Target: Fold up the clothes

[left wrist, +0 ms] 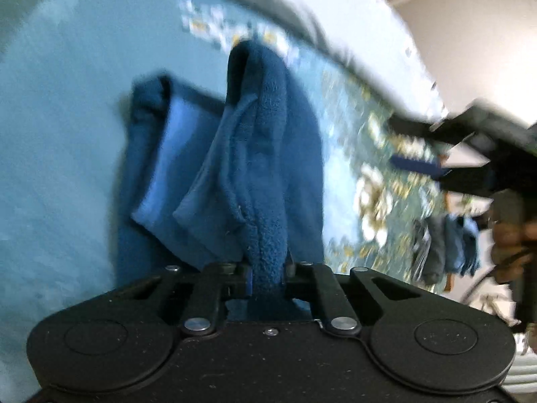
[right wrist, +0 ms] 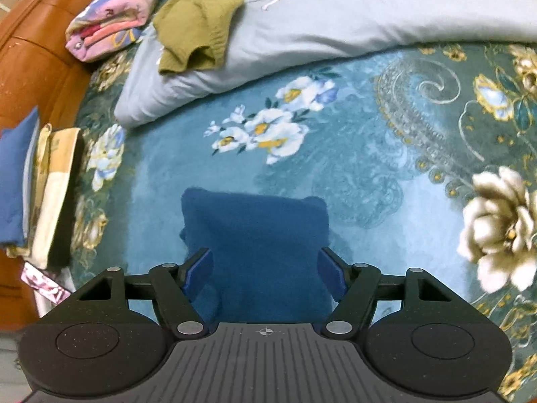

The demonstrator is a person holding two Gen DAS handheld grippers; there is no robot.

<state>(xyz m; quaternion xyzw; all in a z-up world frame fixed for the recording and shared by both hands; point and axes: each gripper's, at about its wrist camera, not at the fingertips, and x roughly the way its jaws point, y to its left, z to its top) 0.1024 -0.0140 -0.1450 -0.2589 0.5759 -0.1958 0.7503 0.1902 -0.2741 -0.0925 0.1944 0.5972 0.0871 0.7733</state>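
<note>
A dark blue fleece garment (left wrist: 268, 154) rises in a bunched fold from the floral bedspread (left wrist: 60, 134) up into my left gripper (left wrist: 268, 273), which is shut on a thick ridge of the fleece. A lighter blue lining shows on the garment's left part. In the right wrist view the same blue garment (right wrist: 255, 235) lies on the bedspread (right wrist: 335, 141) under my right gripper (right wrist: 266, 268). Its blue pads (right wrist: 201, 268) stand wide apart and do not press on the cloth. The right gripper (left wrist: 416, 147) also shows, blurred, at the right of the left wrist view, held by a hand (left wrist: 510, 235).
A grey quilt (right wrist: 335, 23) lies along the far side of the bed with an olive green garment (right wrist: 198, 23) on it. Folded colourful cloth (right wrist: 110, 16) sits by the wooden headboard (right wrist: 37, 67). Blue and cream items (right wrist: 33, 188) are stacked at the left edge.
</note>
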